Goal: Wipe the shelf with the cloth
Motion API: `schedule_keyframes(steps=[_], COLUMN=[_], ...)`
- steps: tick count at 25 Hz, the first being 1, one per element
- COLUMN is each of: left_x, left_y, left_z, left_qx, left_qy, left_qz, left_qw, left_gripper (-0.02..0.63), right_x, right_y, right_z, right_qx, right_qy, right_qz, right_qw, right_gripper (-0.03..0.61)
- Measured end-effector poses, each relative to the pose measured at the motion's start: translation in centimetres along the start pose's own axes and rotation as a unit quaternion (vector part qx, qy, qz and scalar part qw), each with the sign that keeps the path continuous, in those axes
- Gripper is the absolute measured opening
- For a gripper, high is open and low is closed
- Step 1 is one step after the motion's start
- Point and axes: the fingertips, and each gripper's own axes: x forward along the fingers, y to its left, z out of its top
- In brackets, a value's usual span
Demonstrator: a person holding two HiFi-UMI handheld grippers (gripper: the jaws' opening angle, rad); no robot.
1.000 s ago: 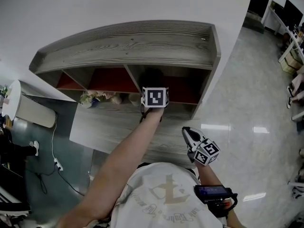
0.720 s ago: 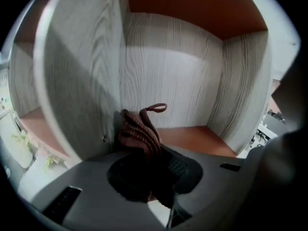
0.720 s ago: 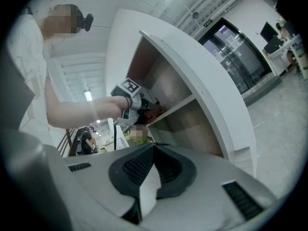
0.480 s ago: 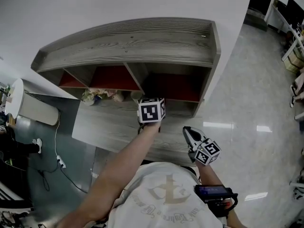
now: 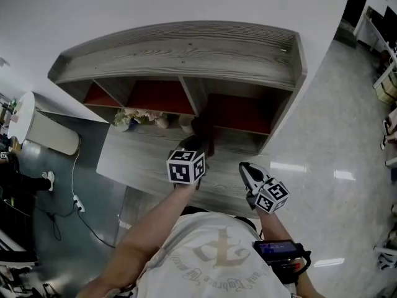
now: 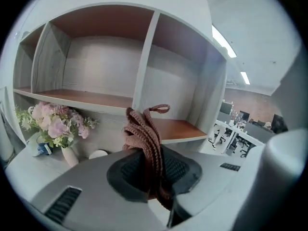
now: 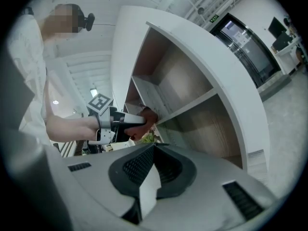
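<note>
The shelf unit (image 5: pixel 186 54) is grey wood with red-brown boards, standing on a grey desk (image 5: pixel 133 160). My left gripper (image 5: pixel 201 138) is held just in front of the unit's right compartment (image 5: pixel 239 113), shut on a brown knitted cloth (image 6: pixel 144 136). In the left gripper view that cloth sticks up from the left gripper (image 6: pixel 153 174), folded, with a loop at its top, apart from the board (image 6: pixel 178 128) behind it. My right gripper (image 5: pixel 247 171) hangs lower right, off the desk, shut with nothing in it. In the right gripper view the right gripper (image 7: pixel 148 179) looks toward the left gripper (image 7: pixel 139 121).
A small vase of pink flowers (image 5: pixel 133 118) and a white dish (image 6: pixel 98 154) stand on the desk under the middle compartment. A white appliance (image 5: pixel 53 141) and a socket with cable (image 5: pixel 74 200) lie left. Glossy floor (image 5: pixel 335 185) spreads right.
My left gripper has drawn back out of the right compartment toward the person, cloth still in it. The right gripper has stayed where it was.
</note>
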Motion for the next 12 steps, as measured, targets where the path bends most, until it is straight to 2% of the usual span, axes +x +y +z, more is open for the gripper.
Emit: schedule_keyframes(steps=[12], left_x=[-5.4], left_y=[5.0], left_z=[0.3], left_qx=[-0.011], left_qy=[-0.039], left_qz=[-0.037], left_qw=[0.9985], left_gripper=[0.064], right_x=[5.6], right_y=[3.9], right_z=[0.2], right_qx=[-0.023], right_qy=[0.02], right_qz=[0.034], right_qw=[0.999], right_gripper=[0.005])
